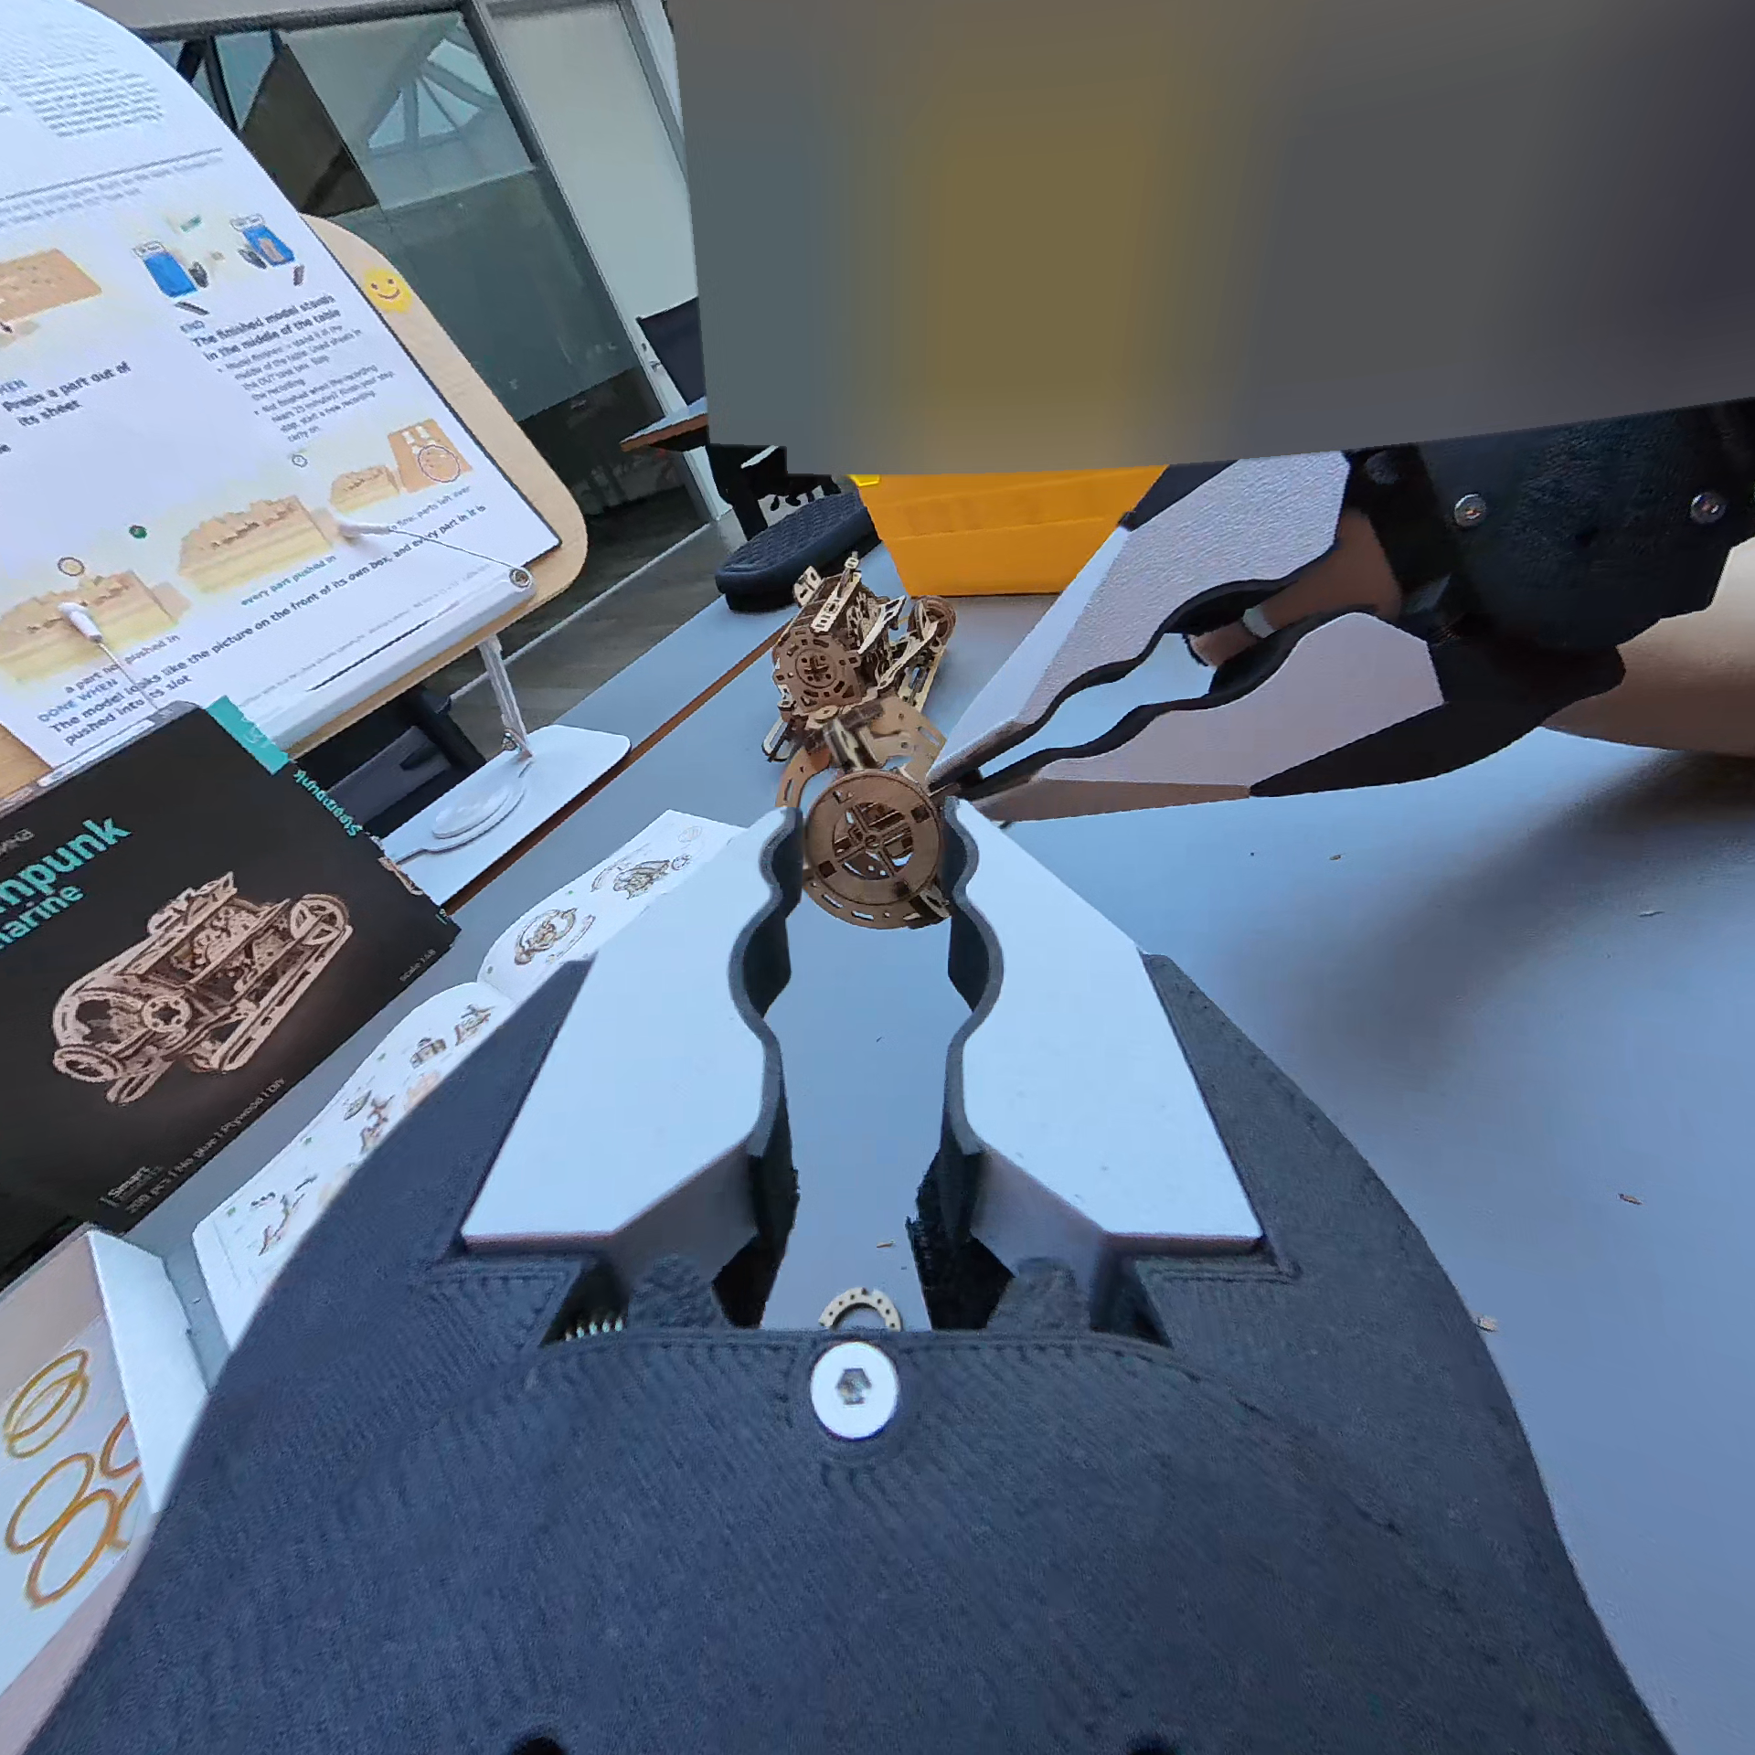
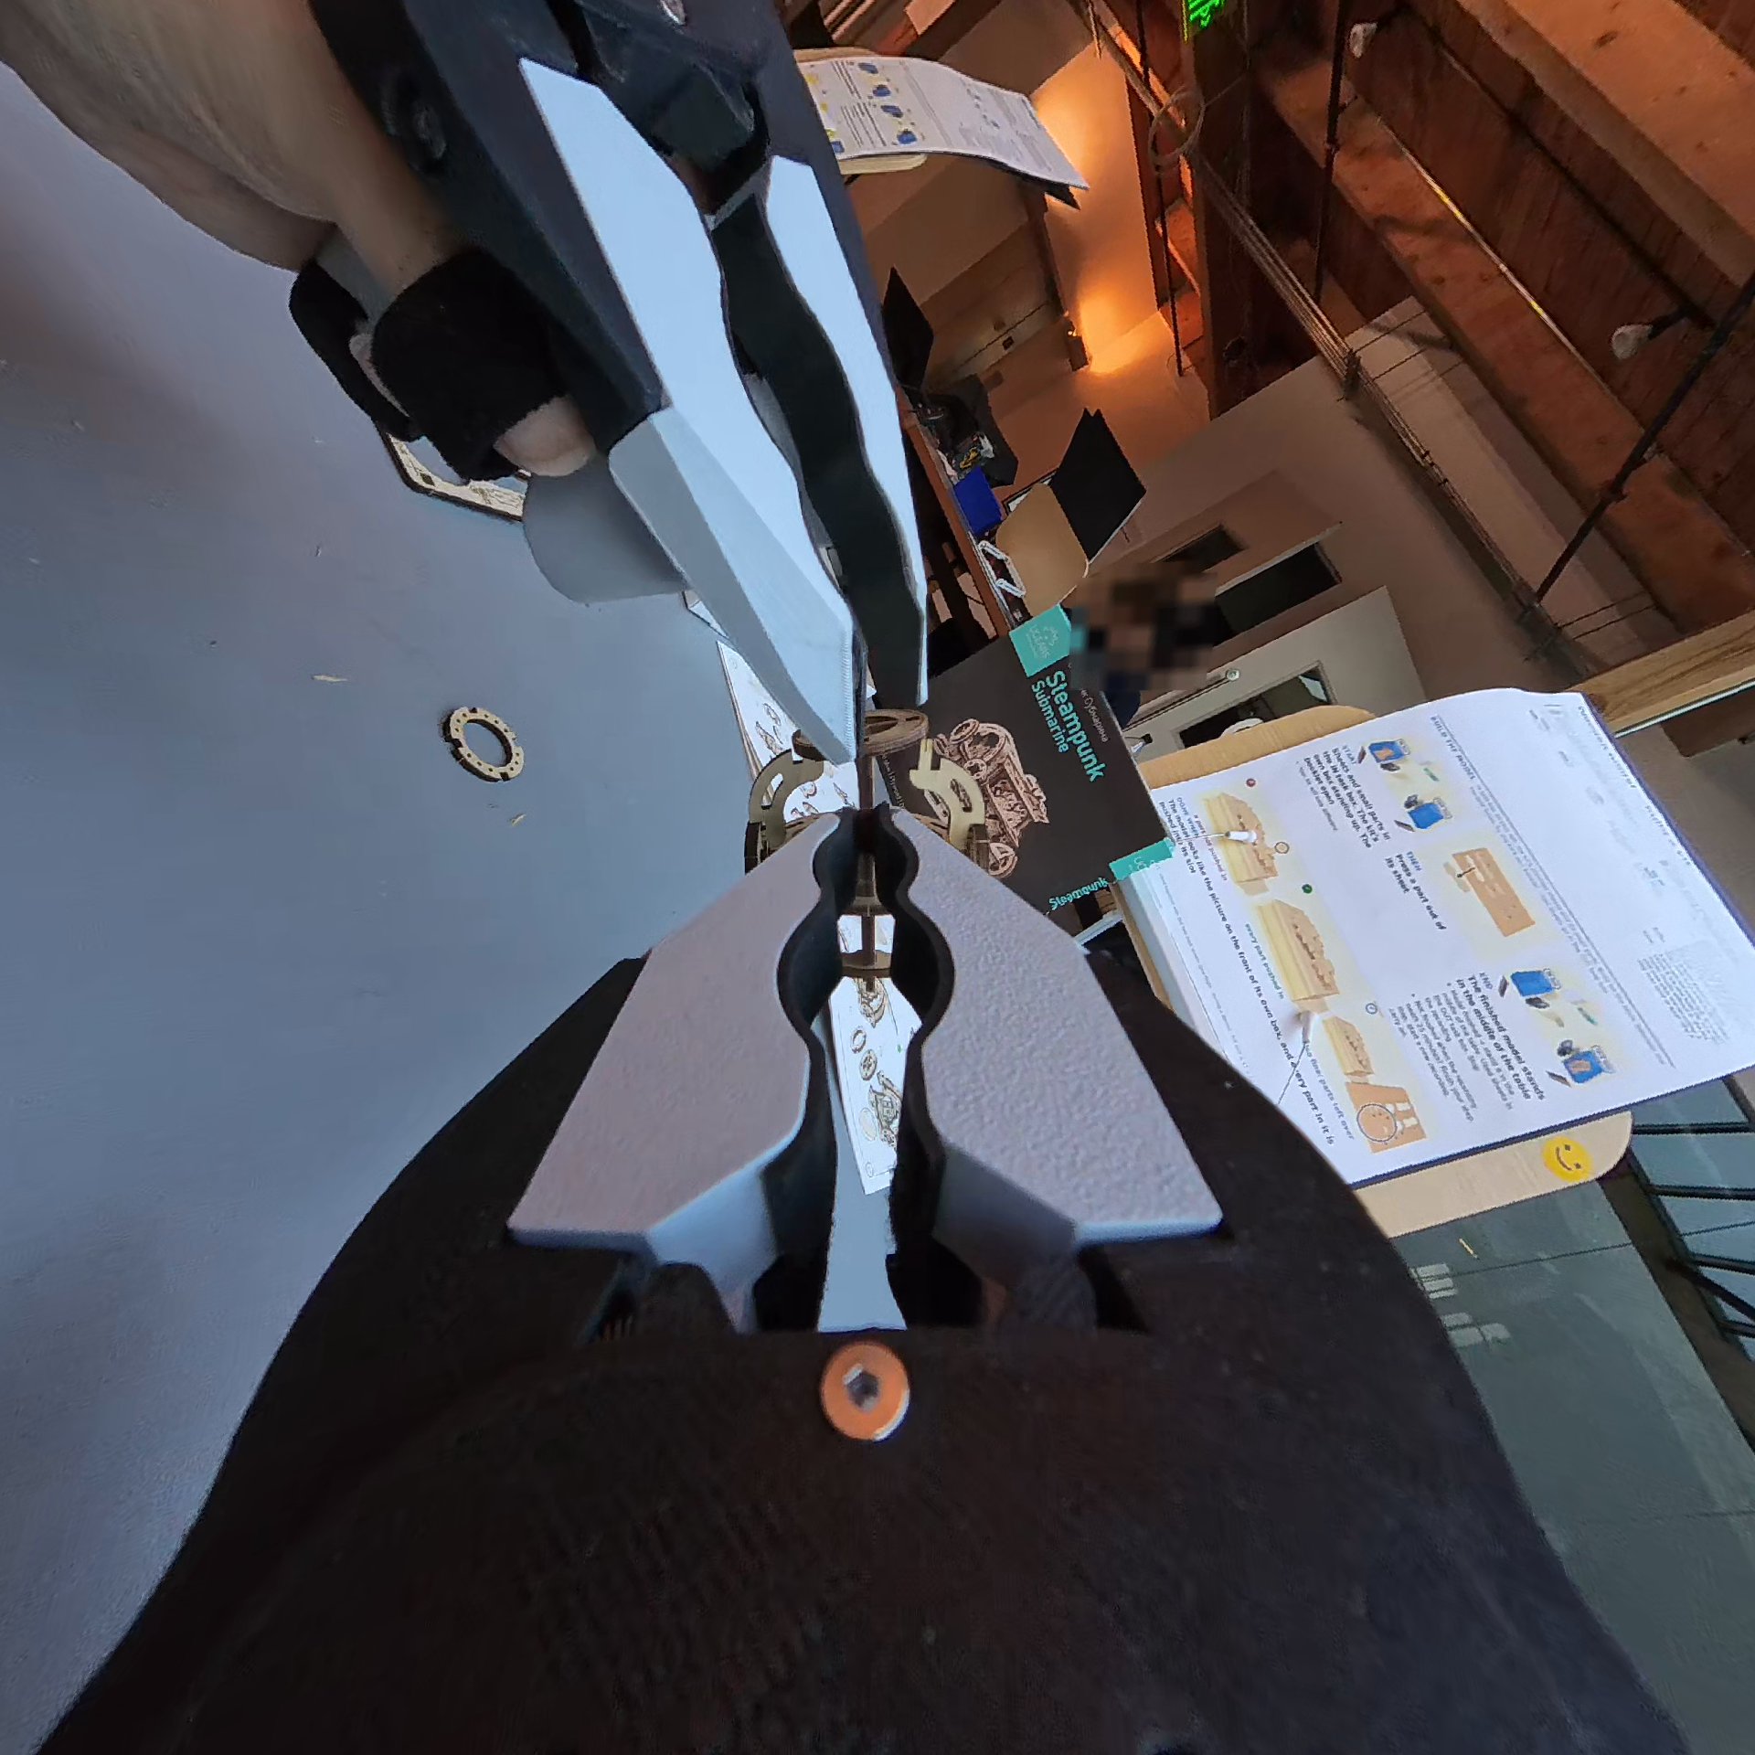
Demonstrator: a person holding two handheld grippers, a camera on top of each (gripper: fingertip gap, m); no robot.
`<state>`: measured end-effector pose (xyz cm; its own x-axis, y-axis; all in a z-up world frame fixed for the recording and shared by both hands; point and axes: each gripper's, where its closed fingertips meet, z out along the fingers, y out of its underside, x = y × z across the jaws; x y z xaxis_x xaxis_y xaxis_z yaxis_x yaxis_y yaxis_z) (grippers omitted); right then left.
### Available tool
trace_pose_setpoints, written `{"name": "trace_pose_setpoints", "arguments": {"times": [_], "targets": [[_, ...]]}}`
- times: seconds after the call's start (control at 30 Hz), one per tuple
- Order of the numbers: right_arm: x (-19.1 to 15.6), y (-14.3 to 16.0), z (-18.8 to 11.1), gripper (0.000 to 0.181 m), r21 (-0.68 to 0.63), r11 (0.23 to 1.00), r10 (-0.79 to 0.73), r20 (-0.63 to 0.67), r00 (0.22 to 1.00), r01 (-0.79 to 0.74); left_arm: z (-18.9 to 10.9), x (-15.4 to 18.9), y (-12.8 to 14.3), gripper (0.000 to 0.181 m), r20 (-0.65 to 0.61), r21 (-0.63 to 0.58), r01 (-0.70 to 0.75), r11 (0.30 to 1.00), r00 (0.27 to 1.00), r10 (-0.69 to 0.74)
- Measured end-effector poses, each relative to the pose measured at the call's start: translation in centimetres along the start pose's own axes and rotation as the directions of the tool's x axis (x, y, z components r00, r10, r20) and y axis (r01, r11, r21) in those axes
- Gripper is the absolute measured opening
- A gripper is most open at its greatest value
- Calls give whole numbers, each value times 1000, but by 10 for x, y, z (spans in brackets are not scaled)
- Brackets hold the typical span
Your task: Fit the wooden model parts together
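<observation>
My left gripper (image 1: pixel 866 824) is shut on a round spoked wooden wheel (image 1: pixel 869 859) and holds it above the grey table (image 1: pixel 1330 997). My right gripper (image 1: pixel 945 783) comes in from the right, its tips shut at the wheel's upper right edge. In the right wrist view my right gripper (image 2: pixel 862 819) is shut on a thin axle (image 2: pixel 862 935) that carries small wooden discs. The left gripper (image 2: pixel 878 726) comes down from above onto the wheel (image 2: pixel 897 726). A larger wooden model body (image 1: pixel 840 646) sits just behind the wheel. I cannot tell whether they are joined.
A loose wooden ring (image 2: pixel 484 744) lies on the table. The black kit box (image 1: pixel 190 950), an open booklet (image 1: pixel 570 931) and an instruction sheet on a stand (image 1: pixel 190 380) are at the left. A yellow bin (image 1: pixel 997 532) stands behind. A tray with rubber bands (image 1: pixel 66 1472) is near left. The tips of both grippers are at nearly the same place.
</observation>
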<state>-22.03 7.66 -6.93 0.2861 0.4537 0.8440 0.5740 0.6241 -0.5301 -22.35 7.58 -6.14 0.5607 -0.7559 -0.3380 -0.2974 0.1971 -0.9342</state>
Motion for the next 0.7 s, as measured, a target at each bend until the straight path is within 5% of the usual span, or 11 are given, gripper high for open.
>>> {"name": "trace_pose_setpoints", "arguments": {"times": [0.7], "targets": [[0, -10, -7, 0, 51, 998, -32, -7, 999, 33, -4, 3, -3, 26, -29, 40, 12, 999, 1000, -11]]}}
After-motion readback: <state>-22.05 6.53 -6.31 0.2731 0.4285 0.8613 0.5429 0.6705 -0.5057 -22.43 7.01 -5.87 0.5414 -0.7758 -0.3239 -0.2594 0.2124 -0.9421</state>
